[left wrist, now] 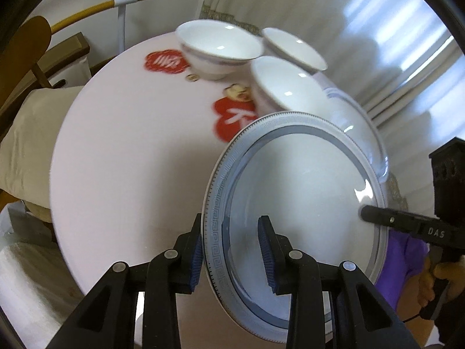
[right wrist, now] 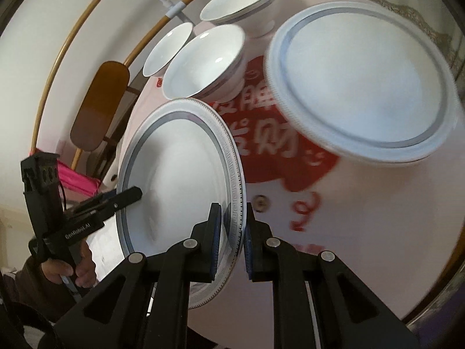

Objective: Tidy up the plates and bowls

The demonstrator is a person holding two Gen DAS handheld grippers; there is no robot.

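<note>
A white plate with a blue key-pattern rim (left wrist: 302, 192) (right wrist: 174, 180) hangs tilted above the round table (left wrist: 116, 160) (right wrist: 348, 232), held from two sides. My left gripper (left wrist: 231, 256) is shut on its near rim, one pad under the rim and one inside the well. On the opposite rim my right gripper (right wrist: 231, 241) is shut; the left wrist view shows it at the far edge (left wrist: 377, 218). Seen from the right wrist, the left gripper (right wrist: 128, 197) reaches in from the left. Another large plate (right wrist: 357, 81) (left wrist: 357, 122) lies on the table. Three white bowls (left wrist: 218, 46) (left wrist: 293, 46) (left wrist: 287, 87) stand beyond.
Red printed decorations (right wrist: 276, 145) cover the tabletop. A wooden chair back (right wrist: 98, 104) (left wrist: 32, 40) and a curved bamboo rod (left wrist: 87, 8) stand past the table's far edge. A cushion (left wrist: 29, 133) lies to the left, curtains (left wrist: 392, 43) hang at the right.
</note>
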